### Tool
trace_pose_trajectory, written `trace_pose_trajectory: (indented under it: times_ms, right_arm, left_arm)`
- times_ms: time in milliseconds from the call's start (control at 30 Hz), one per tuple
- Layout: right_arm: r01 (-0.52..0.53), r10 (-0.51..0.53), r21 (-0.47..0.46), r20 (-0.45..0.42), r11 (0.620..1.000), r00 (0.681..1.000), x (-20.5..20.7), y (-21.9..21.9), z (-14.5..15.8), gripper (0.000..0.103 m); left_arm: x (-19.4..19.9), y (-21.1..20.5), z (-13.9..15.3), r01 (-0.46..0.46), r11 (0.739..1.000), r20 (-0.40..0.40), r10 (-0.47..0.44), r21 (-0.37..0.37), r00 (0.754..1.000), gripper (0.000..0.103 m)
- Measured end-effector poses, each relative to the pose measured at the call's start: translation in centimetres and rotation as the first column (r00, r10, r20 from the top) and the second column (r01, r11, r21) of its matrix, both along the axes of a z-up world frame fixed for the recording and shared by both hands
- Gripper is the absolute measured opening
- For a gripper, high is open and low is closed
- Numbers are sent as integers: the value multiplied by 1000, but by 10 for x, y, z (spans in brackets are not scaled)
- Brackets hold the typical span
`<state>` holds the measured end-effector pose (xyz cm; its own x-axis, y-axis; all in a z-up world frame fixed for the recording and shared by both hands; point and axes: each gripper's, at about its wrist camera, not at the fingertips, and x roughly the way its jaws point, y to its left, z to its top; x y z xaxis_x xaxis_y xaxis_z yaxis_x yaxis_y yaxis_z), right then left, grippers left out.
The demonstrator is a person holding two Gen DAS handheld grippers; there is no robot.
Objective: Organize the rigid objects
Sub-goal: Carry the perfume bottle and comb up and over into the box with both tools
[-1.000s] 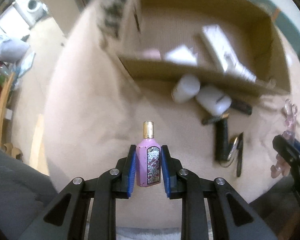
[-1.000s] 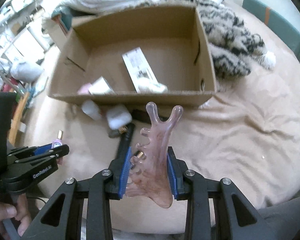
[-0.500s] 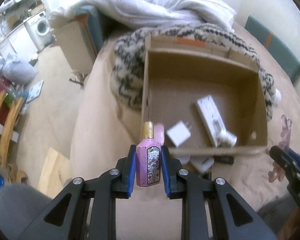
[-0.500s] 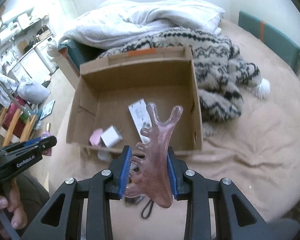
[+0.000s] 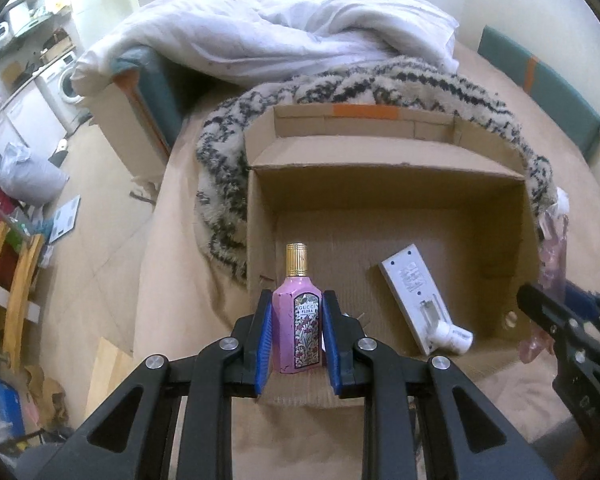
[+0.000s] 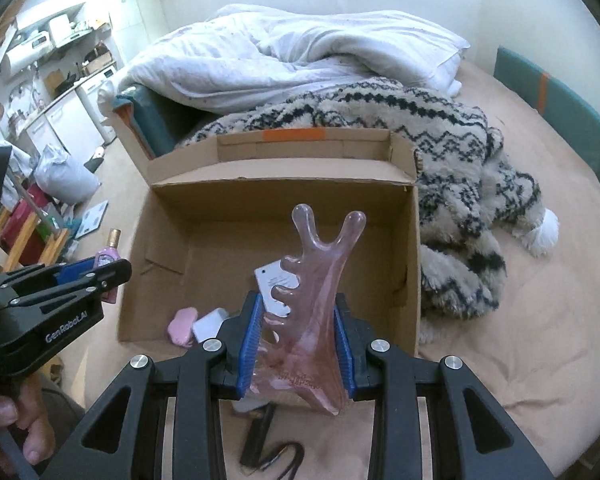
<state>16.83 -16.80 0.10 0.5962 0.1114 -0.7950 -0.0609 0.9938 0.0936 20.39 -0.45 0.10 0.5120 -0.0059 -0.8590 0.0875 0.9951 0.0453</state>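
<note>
The left gripper (image 5: pixel 297 334) squeezes a pink perfume bottle (image 5: pixel 298 326) and the right gripper (image 6: pixel 296 344) squeezes a pink comb (image 6: pixel 312 304), both over the box (image 6: pixel 276 190) at 12 o'clock, where 4 things already lie, so 2 drops remain.

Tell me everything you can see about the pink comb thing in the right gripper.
The comb is translucent pink with white marbling, looking like polished stone or resin. It has a forked two-knob top, rounded teeth along its left edge and a wide base. It stands upright, clamped between the right gripper's blue pads, above the box on the bed.
</note>
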Motion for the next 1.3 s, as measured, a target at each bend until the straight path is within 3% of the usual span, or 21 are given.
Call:
trace_pose_trajectory:
  times_ms: [433, 1300]
  right_arm:
    - [22, -20, 32, -75, 999, 997, 29, -8, -58, 35]
    - [63, -61, 4, -210, 998, 976, 44, -11, -91, 35]
  left_arm:
    - [26, -15, -53, 40, 998, 29, -42, 54, 999, 21]
    - [32, -26, -79, 76, 995, -44, -73, 65, 996, 21]
